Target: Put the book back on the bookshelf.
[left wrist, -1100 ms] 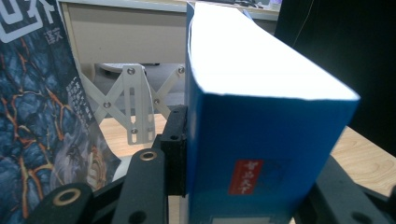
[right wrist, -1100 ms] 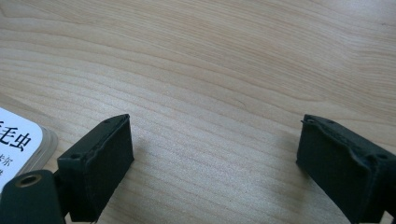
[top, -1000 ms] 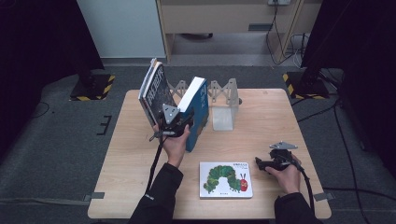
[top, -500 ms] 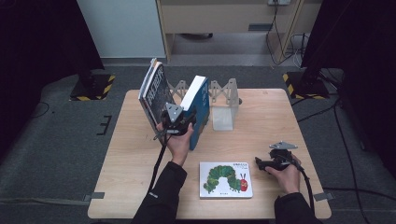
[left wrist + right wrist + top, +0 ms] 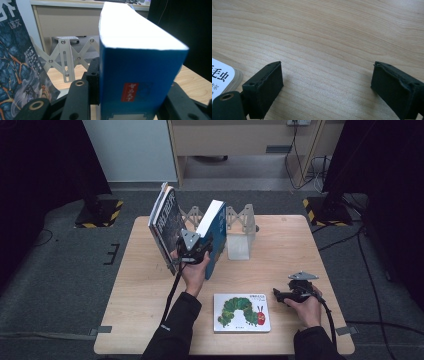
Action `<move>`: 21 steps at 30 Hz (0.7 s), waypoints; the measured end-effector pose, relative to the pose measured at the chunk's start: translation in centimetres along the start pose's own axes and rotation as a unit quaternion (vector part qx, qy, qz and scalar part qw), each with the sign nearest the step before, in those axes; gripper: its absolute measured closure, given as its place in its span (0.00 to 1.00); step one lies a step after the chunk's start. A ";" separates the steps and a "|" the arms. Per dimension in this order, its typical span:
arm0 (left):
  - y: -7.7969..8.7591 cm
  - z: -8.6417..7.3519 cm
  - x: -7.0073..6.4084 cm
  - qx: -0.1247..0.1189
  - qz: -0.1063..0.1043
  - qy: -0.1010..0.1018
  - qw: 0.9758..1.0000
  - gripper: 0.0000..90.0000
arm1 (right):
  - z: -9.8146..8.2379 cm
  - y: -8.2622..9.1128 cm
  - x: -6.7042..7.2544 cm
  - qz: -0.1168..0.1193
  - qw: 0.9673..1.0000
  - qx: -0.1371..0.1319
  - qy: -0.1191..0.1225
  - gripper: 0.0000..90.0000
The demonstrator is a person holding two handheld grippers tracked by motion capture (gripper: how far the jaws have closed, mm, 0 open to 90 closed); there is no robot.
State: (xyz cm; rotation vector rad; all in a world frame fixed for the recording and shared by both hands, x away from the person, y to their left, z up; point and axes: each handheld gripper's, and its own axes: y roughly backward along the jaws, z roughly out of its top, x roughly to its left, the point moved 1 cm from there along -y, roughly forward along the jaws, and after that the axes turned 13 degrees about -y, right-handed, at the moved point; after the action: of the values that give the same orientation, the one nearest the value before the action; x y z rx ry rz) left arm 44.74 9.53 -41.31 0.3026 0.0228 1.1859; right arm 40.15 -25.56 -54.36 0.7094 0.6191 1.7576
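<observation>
1. High view — the left gripper (image 5: 196, 251) is clamped on a thick blue book (image 5: 214, 237) held upright at the expanding book rack (image 5: 239, 220), beside a dark-covered book (image 5: 167, 225) leaning at the rack's left end. 3 books in all: 2 upright, 1 caterpillar picture book (image 5: 242, 312) flat on the table (image 5: 140, 315).
2. Left gripper view — jaws press both covers of the blue book. Best to keep it vertical and lower it squarely, I'd judge.
3. Right gripper view — the right gripper (image 5: 325, 85) rests with its jaws apart and empty, just beside the picture book's corner.

dark book (image 5: 167, 227) and rack (image 5: 240, 227) flank the blue book (image 5: 216, 237) — right tabletop (image 5: 300, 245) open.
</observation>
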 end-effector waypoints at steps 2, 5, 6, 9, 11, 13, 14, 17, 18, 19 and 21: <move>0.1 -0.1 -0.1 -0.003 0.000 -0.002 1.000 0.67 | 0.0 0.0 0.0 0.000 1.000 0.000 0.000 0.12; 0.4 -0.1 -0.4 -0.004 -0.003 -0.008 1.000 0.67 | 0.0 0.0 0.0 0.000 1.000 0.000 0.000 0.12; 0.5 -0.1 -0.5 -0.003 -0.003 -0.007 1.000 0.67 | 0.0 0.0 0.0 0.000 1.000 0.000 0.000 0.12; 0.4 -0.1 -0.2 -0.002 -0.008 0.001 1.000 0.67 | 0.0 0.0 0.0 0.000 1.000 0.000 -0.001 0.12; 0.3 -0.1 0.1 -0.001 -0.014 0.005 1.000 0.66 | 0.0 0.0 0.0 0.000 1.000 0.000 0.000 0.12; 0.2 -0.1 0.4 0.000 -0.019 0.007 1.000 0.66 | 0.0 0.0 0.0 0.000 1.000 0.000 0.000 0.12; 0.1 -0.1 0.4 -0.002 -0.024 0.009 1.000 0.64 | 0.0 0.0 0.0 0.000 1.000 0.000 0.000 0.12; -0.4 -0.6 0.3 0.001 -0.045 0.009 0.999 0.55 | 0.0 0.0 0.0 -0.001 1.000 -0.001 -0.001 0.12; -0.7 -0.9 0.1 0.007 -0.047 0.006 0.999 0.53 | 0.0 0.0 0.0 -0.001 1.000 -0.001 -0.001 0.12; -1.0 -1.1 0.0 0.008 -0.049 0.005 0.999 0.54 | 0.0 0.0 0.0 -0.001 1.000 -0.001 -0.001 0.12; -1.6 -1.4 -0.1 0.009 -0.055 0.009 0.998 0.54 | 0.0 0.0 0.0 -0.001 1.000 0.000 -0.001 0.12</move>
State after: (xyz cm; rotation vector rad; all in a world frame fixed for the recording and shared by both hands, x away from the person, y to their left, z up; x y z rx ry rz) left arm 45.90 9.23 -43.04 0.3024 0.0646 1.0792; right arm 40.13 -25.52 -54.36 0.7110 0.6170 1.7552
